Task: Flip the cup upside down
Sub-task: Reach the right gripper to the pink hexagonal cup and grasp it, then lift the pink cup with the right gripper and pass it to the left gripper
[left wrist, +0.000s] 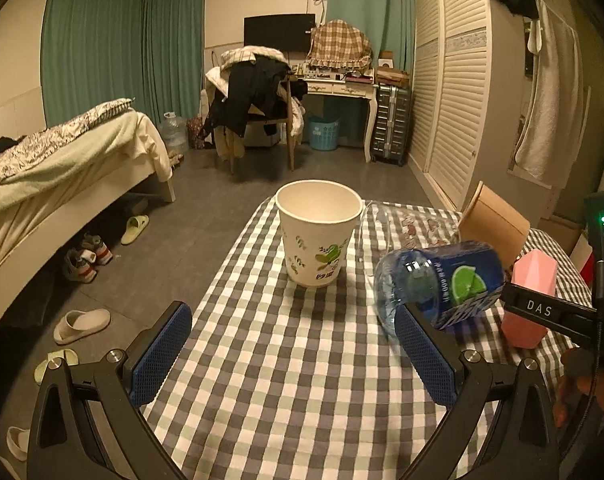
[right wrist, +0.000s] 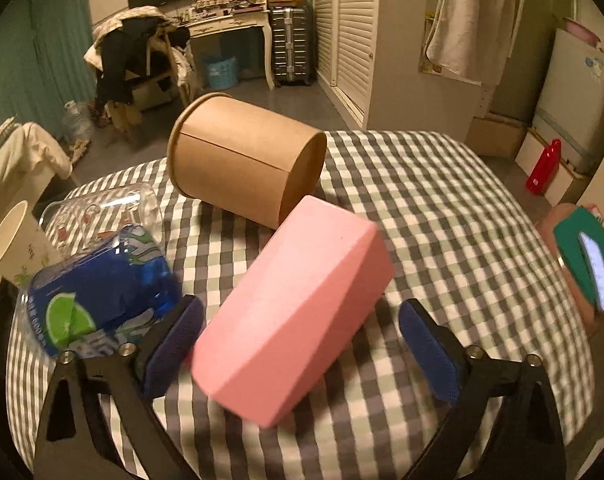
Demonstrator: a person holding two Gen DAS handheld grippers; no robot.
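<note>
My left gripper (left wrist: 291,354) hangs wide open w/ nothing in it, over the checked tablecloth (left wrist: 302,392). Straight ahead, farther off, the white paper cup (left wrist: 318,234) stands upright, mouth up, apart from the pads. Only the left view shows its printed side; the right view catches it at far left (right wrist: 11,242). My right gripper (right wrist: 302,344) is also spread wide; a pink block (right wrist: 291,312) lies tilted between its fingers, contact unclear. A blue can (right wrist: 101,296) lies on its side; a brown tub (right wrist: 243,160) lies beyond.
</note>
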